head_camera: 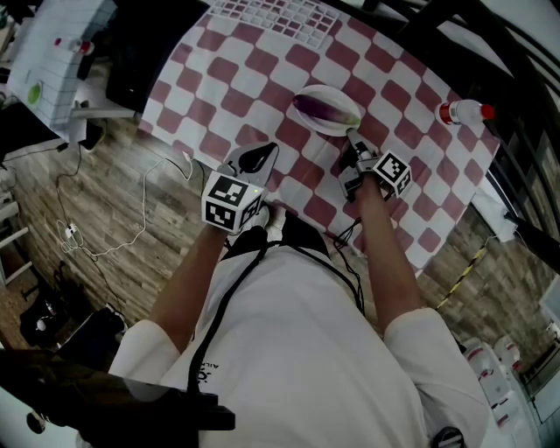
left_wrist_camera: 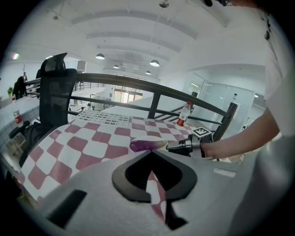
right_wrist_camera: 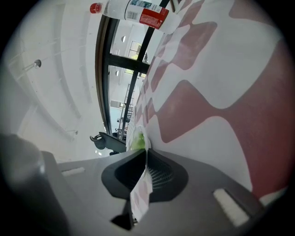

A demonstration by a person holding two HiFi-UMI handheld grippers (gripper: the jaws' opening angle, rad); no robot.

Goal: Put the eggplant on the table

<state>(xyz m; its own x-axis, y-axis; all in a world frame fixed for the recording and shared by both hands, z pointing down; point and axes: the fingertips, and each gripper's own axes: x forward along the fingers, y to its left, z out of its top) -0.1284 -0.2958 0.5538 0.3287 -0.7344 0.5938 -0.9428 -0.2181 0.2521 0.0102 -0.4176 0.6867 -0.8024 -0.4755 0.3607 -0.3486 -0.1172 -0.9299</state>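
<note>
**A:** At the far-left corner of the table (head_camera: pixel 236 87), what is around?

**B:** A black office chair (left_wrist_camera: pixel 55 97) stands just off that corner. Loose white cables (head_camera: pixel 114 236) trail over the wood floor along the left edge. A white gridded board (head_camera: pixel 276 17) lies at the far edge, and a black railing (left_wrist_camera: pixel 138 82) runs beyond it.

**A:** And moving in from there?

**B:** The left gripper (head_camera: pixel 261 153) hovers over the near edge, a little left of the middle. Its jaws are drawn together and empty, with checked cloth showing under them. It sits near the plate but apart from it.

**A:** Any containers?

**B:** One, a white plate (head_camera: pixel 322 90), just right of the table's middle. The eggplant (head_camera: pixel 322 110) lies in it. Its purple body points towards the far-left and its pale green stem end is at the plate's near-right rim. It is on the plate, not yet on the cloth.

**A:** What is in the way of it?

**B:** Only the right gripper (head_camera: pixel 353 138), which reaches in from the near edge. Its tips are at that near-right rim. Its jaws are pinched to a narrow slit on the green stem end.

**A:** Further right?

**B:** A clear bottle (head_camera: pixel 462 112) with a red cap and red label stands upright by the right edge. It is well apart from the plate.
</note>
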